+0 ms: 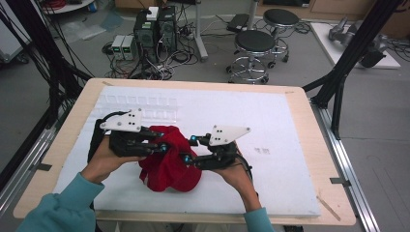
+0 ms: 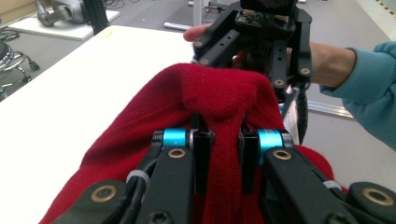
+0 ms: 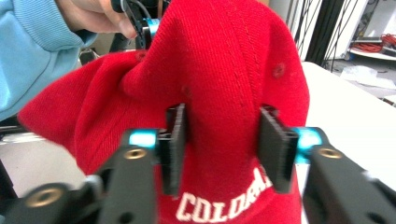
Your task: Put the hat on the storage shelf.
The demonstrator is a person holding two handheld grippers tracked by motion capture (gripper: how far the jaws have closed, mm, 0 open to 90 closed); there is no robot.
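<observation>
**Red cap held between two tools at mid-desk**

From the high view, a red cap (image 1: 168, 159) sat bunched on the white sheet (image 1: 270, 125) covering the desk (image 1: 309, 106), a little toward seven o'clock of the sheet's middle. The left tool (image 1: 161, 146) came at it from nine o'clock and the right tool (image 1: 189, 150) from three o'clock, each carrying a grey three-cornered plate on top. That view was too distant to show how the jaws sat on the fabric.

The left gripper view filled that in: the left tool (image 2: 219, 140) had its jaws drawn close together, clamped on a raised fold of the cap (image 2: 219, 98), with the knit fabric squeezed between the pads. Beyond the fold, at twelve o'clock, the right tool's black frame and the person's right hand (image 2: 327, 60) in a teal sleeve were visible.

The right gripper view showed what neither other view did: white lettering reading "COLOR…" across the cap (image 3: 224, 84) at six o'clock, plus two small eyelets. The right tool (image 3: 224, 149) had its jaws standing apart, a wide span of the cap's crown between them; whether the pads pressed on the cloth I could not tell.

Stools (image 1: 254, 48) and computer boxes (image 1: 154, 31) stood on the floor beyond the desk at twelve o'clock.
</observation>
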